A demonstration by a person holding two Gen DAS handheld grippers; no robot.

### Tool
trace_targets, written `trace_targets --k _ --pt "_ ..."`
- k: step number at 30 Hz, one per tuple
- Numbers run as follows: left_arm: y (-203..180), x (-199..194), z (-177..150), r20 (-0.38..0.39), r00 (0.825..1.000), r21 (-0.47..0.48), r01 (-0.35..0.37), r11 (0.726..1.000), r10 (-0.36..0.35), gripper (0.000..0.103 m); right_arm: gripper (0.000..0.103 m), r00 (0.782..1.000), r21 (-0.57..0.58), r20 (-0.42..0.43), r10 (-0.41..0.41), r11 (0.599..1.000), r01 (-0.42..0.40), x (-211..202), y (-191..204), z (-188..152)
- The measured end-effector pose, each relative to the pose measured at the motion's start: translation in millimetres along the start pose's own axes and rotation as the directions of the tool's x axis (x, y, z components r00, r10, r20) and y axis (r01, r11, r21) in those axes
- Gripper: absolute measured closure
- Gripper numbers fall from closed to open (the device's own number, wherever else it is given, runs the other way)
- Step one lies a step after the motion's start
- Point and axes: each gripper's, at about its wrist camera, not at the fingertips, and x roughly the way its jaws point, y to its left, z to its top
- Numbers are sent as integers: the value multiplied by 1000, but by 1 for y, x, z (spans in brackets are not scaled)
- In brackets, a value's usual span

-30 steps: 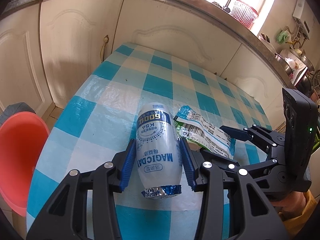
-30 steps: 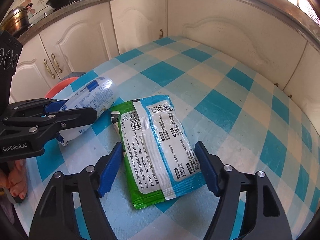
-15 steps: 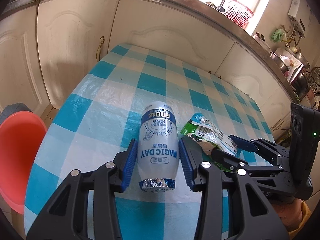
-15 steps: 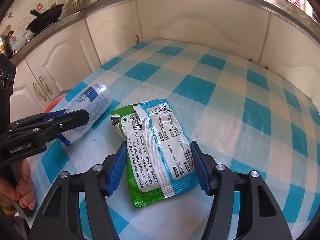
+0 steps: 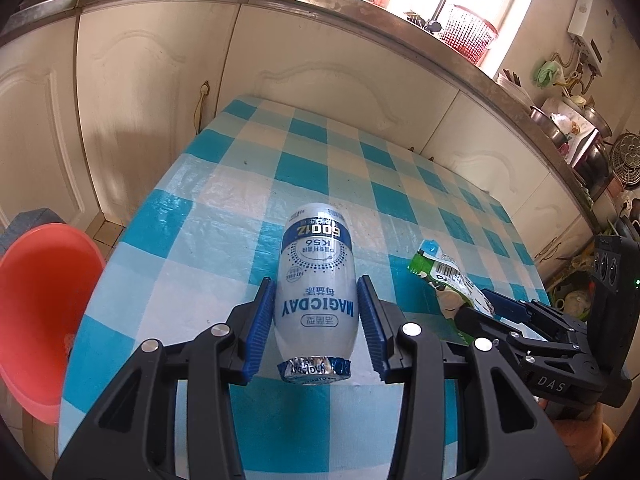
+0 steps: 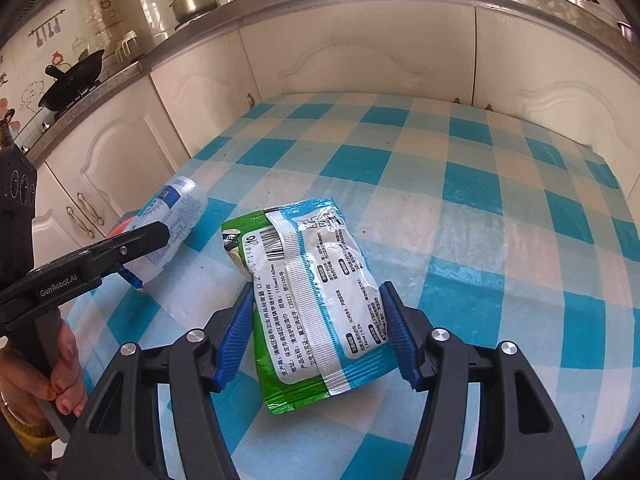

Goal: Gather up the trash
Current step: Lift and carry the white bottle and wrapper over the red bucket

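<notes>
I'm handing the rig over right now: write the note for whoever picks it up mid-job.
Left gripper: shut on the white Magicday bottle, which lies on its side with its foil end toward the camera.
Right gripper: jaws have just been closing around the green and white wet-wipes packet; both blue pads now press its sides.
Both items are low over the blue checked tablecloth; whether they have left it is unclear.
Red basin sits beside the table's left edge, below it.
Done: both pieces gripped.
Left: lift both and carry them to the bin; the basin may be it.
</notes>
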Motion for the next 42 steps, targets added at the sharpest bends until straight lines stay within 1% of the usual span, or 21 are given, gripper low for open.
trace_targets --k 6,13,19,25,31,36,42 --pt "10 -20 -3 23 1000 -11 -15 1000 15 59 41 1000 0 19 9 1000 -9 -12 11 1" --pt "33 -46 -5 58 998 -43 -37 998 39 59 41 999 -26 41 31 999 -30 -23 34 11" --pt "58 -68 -7 89 994 -83 -60 995 68 59 41 997 -77 42 67 995 -64 -23 66 22" --pt "92 -88 -9 113 987 -136 -99 986 115 59 41 993 -143 41 112 984 -105 -20 107 37" --pt "133 -104 -13 129 976 -207 -149 967 178 59 41 986 -205 29 163 967 -154 -10 149 53" --pt "168 -114 -17 129 965 -269 -188 945 228 59 41 979 -261 -4 204 945 -198 5 186 62" --pt "202 -117 -25 116 956 -323 -220 920 270 59 41 968 -308 -52 244 918 -248 29 228 68"
